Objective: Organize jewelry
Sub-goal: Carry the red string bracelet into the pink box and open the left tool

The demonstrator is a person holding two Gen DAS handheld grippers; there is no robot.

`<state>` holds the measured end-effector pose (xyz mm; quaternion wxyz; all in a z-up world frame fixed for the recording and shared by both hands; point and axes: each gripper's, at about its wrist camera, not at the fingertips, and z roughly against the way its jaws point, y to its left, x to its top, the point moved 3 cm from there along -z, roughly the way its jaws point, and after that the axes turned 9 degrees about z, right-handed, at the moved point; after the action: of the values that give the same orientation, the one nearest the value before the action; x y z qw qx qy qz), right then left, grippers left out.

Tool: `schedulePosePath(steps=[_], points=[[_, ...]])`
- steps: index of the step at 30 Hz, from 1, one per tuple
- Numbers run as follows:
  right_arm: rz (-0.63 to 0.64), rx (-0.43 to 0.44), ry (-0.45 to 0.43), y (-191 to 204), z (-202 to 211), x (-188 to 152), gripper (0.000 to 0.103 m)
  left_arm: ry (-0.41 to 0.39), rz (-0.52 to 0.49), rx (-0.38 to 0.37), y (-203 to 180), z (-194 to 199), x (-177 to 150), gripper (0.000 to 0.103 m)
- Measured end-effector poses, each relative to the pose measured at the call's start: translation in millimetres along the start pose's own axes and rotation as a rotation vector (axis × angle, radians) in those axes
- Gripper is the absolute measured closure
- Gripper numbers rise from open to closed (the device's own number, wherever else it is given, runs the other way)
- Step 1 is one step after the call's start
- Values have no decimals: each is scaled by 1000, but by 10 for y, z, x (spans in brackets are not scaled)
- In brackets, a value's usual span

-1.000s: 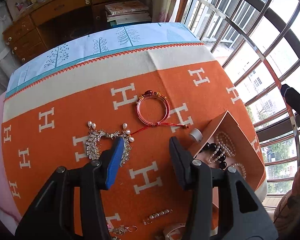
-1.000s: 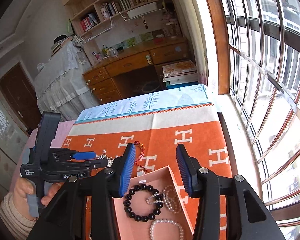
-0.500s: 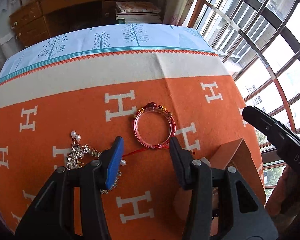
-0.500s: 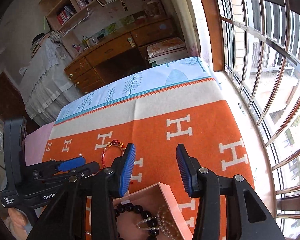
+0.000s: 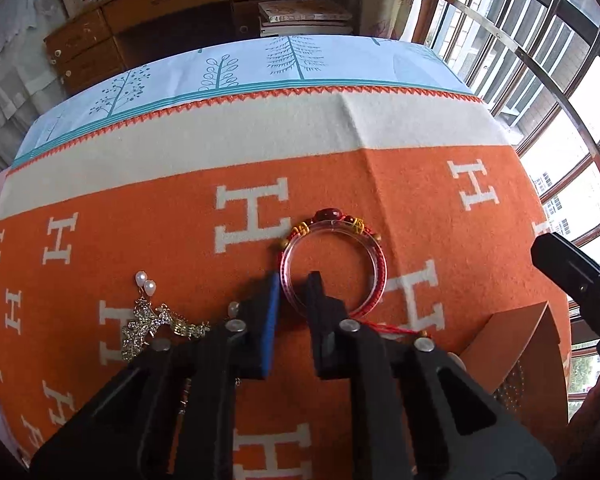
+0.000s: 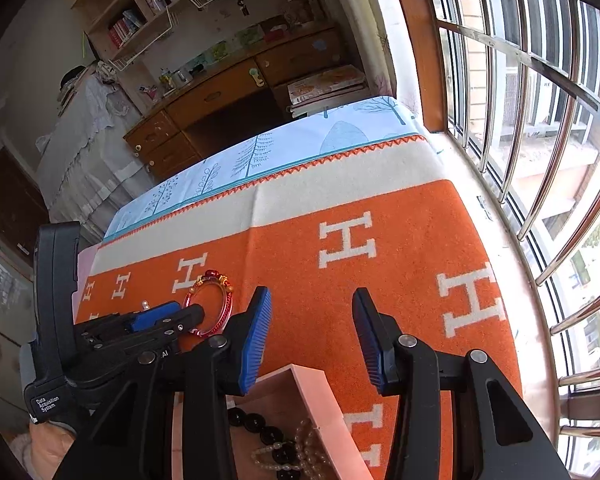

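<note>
L gripper (image 5: 293, 280) is sitting low w/ jaws nearly closed; R gripper (image 6: 311, 326) is hovering, jaws wide apart.
</note>
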<state>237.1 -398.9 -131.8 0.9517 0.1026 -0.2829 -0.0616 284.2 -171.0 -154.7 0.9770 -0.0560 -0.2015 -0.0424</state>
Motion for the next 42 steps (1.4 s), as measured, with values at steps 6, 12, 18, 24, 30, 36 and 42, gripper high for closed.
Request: schedulePosePath(steps=[6,12,18,24,30,36,42], points=[[-21,3,-7,-58,85,-83,60,-22,28,-61,52,296,-6,99],[-9,11,-39,14,411,-133,60,-143,-34,-135,-6,1195,-38,99],[20,24,-138,166,998,-123,60,-217,-109,-191,-194,1900,-216,99],[41,26,-215,291,1587,-210,60,-239,-159,-230,-388,2286,-507,99],[53,3,-237,385,1926,-457,60,-217,-184,-239,-513,2303,-740,99],[5,4,-241,328,2094,-782,60,-145,-203,-216,-586,1935,-933,99],[-76,-11,-201,114,1885,-1150,60,-49,-222,-161,-635,1303,-1171,99]])
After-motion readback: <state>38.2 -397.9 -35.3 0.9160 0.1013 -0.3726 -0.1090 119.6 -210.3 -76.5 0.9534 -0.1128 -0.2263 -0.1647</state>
